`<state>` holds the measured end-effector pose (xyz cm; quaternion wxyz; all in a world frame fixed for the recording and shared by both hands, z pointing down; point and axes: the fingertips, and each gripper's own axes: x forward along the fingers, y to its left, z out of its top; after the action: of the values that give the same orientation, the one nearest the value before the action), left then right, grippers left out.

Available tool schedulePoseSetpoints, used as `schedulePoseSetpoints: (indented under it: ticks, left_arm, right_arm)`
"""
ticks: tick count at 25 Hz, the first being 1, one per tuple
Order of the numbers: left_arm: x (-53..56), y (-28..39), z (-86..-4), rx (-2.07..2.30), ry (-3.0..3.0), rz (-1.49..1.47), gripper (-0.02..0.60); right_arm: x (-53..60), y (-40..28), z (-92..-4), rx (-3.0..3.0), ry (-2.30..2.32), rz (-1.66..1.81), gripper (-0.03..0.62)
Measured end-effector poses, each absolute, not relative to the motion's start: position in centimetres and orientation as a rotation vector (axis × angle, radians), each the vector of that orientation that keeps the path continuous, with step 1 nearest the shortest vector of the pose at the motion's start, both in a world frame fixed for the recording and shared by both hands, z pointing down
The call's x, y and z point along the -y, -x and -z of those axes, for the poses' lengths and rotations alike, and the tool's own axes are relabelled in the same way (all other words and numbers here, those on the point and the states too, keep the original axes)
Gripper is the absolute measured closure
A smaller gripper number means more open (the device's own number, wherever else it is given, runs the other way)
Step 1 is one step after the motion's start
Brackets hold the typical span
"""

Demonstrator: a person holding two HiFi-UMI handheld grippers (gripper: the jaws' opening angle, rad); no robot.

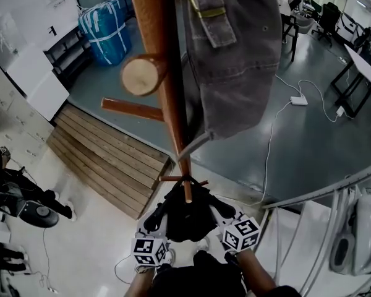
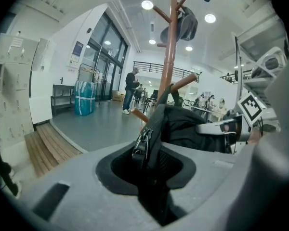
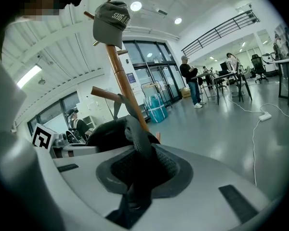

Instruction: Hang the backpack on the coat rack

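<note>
One wooden coat rack (image 1: 168, 98) is seen, its pole set with several angled pegs. One black backpack (image 1: 184, 218) is held up against the lower part of that pole, between two grippers. It is shown as soft, matt and crumpled, with padded straps and a metal buckle (image 2: 141, 142). One grey cap (image 1: 235, 60) is hung near the rack's top. The left gripper (image 2: 147, 167) is clamped on the buckled strap, and the right gripper (image 3: 137, 172) is clamped on a padded strap.
</note>
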<state>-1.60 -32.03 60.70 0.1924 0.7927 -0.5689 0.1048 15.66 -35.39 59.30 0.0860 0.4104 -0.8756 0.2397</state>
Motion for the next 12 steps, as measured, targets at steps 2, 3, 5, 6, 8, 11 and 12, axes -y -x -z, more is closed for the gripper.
schedulePoseSetpoints:
  ticks: [2,3,5,6,8,11,12]
  left_arm:
    - [32.4,1.8,-60.8,1.596,-2.222,-0.300,0.486]
    - [32.5,1.8,-60.9,1.597,-2.221,-0.302,0.486]
    - [32.9,2.0,-61.1,1.596,-2.220,-0.306,0.486]
    - [33.1,2.0,-61.2,1.595,-2.220,-0.309,0.486]
    - [33.4,2.0,-61.3,1.591,-2.222,-0.315,0.486]
    - [33.7,2.0,-61.4,1.590,-2.224,-0.315,0.486]
    - [33.8,2.1,-61.4,1.590,-2.224,-0.312,0.486]
  right_arm:
    - [35.7,-15.5,-59.5,2.607,-1.226,-0.719,0.531]
    - [35.8,-15.4,-59.5,2.607,-1.228,-0.720,0.531]
    - [36.1,-15.3,-59.7,2.606,-1.233,-0.722,0.531]
    - [36.2,-15.3,-59.8,2.606,-1.236,-0.723,0.531]
    - [36.4,-15.4,-59.9,2.606,-1.243,-0.723,0.531]
    - [36.6,-15.5,-60.0,2.606,-1.252,-0.719,0.530]
    - [36.7,-15.5,-60.0,2.606,-1.255,-0.716,0.530]
